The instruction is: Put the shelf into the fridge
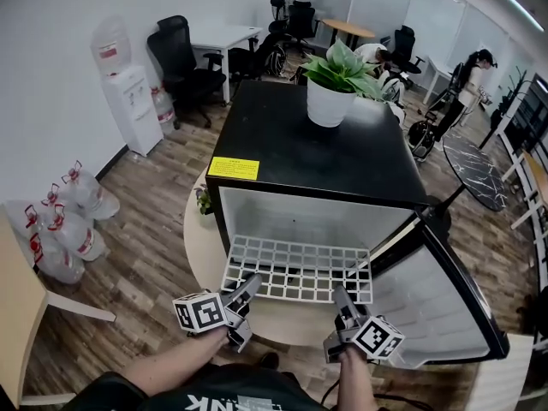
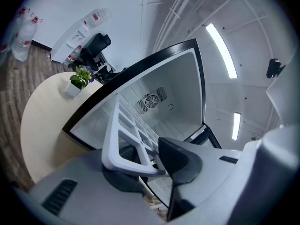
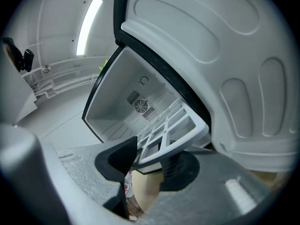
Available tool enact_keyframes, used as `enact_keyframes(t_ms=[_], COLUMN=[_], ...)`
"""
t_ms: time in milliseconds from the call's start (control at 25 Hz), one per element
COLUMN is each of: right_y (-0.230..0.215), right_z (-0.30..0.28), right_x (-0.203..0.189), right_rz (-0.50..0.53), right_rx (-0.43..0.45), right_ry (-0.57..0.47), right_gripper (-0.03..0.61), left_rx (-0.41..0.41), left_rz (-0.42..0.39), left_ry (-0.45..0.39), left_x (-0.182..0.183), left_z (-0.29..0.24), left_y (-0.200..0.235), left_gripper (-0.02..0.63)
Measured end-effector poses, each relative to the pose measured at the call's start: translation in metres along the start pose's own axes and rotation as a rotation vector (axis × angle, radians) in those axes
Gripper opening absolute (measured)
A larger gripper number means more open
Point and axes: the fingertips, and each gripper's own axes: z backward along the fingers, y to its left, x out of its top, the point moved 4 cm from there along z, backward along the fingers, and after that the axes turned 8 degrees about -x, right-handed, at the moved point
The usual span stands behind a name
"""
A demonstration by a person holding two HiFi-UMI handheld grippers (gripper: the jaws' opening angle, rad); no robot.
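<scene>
A white grid shelf [image 1: 300, 268] sticks out of the open front of the black mini fridge [image 1: 300, 144], lying about level, its back part inside the cavity. My left gripper [image 1: 247, 287] is shut on the shelf's front left corner. In the left gripper view the shelf's rim [image 2: 123, 125] lies clamped between the pads [image 2: 180, 161]. My right gripper [image 1: 340, 296] is shut on the front rim near the right end. In the right gripper view the shelf [image 3: 174, 125] runs between its jaws toward the fridge's back wall fan [image 3: 140, 106]. The fridge door [image 1: 445, 298] stands open at the right.
The fridge stands on a round beige table [image 1: 201, 247] with a small plant [image 1: 204, 199] beside it and a potted plant [image 1: 334, 84] on top. Water bottles [image 1: 68, 221] and a dispenser [image 1: 128, 101] stand at left. Office chairs [image 1: 184, 62] and a person [image 1: 475, 67] are farther back.
</scene>
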Motion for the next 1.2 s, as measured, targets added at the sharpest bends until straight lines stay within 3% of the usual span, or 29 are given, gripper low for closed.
enact_keyframes(t_ms=[120, 360, 600, 720, 880, 1040, 1200], right_y=[-0.006, -0.010, -0.016, -0.014, -0.015, -0.020, -0.022], right_z=[-0.003, -0.017, -0.017, -0.016, -0.012, -0.013, -0.013], right_x=[0.001, -0.004, -0.007, -0.007, 0.000, -0.004, 0.000], right_rz=[0.015, -0.028, -0.037, -0.054, 0.002, -0.029, 0.012], right_rx=[-0.018, 0.067, 0.082, 0.073, 0.019, 0.051, -0.011], right_ry=[0.021, 0.030, 0.041, 0.051, 0.039, 0.043, 0.045], right_gripper=[0.140, 0.140, 0.137, 0.135, 0.133, 0.132, 0.132], left_rx=[0.009, 0.019, 0.016, 0.022, 0.026, 0.028, 0.032], left_rz=[0.018, 0.018, 0.028, 0.026, 0.033, 0.060, 0.052], left_ry=[-0.006, -0.017, -0.034, -0.043, -0.044, -0.047, -0.050], left_x=[-0.004, -0.007, -0.011, -0.011, -0.012, -0.020, -0.020], left_z=[-0.002, -0.004, -0.004, -0.004, -0.005, -0.003, -0.004], left_y=[0.004, 0.011, 0.012, 0.011, 0.010, 0.012, 0.014], left_gripper=[0.103, 0.103, 0.100, 0.100, 0.098, 0.095, 0.095])
